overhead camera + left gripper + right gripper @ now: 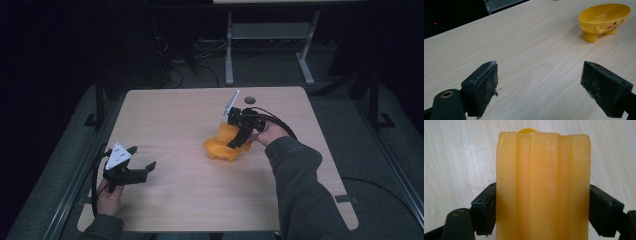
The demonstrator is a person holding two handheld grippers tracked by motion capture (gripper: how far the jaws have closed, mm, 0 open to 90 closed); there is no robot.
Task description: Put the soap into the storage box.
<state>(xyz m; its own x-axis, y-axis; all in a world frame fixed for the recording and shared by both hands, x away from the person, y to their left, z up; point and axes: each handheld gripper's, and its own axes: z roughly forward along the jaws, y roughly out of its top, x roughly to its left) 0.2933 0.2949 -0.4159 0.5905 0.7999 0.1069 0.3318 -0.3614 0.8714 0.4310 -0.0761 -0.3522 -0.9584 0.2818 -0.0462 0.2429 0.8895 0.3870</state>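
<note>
Gripping a ridged orange soap bar by its two long sides in the right gripper, jaws pressing flat against it. Holding it directly above the yellow soap dish, near the table's middle. Hovering the left gripper wide and empty over the near left corner, well apart.

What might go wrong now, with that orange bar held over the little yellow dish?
The right claw pinches the soap bar only by its sides, so the bar could slip out. The yellow dish stands on small feet with nothing steadying it; the left claw is open and apart, so a push might tip or shove it.
</note>
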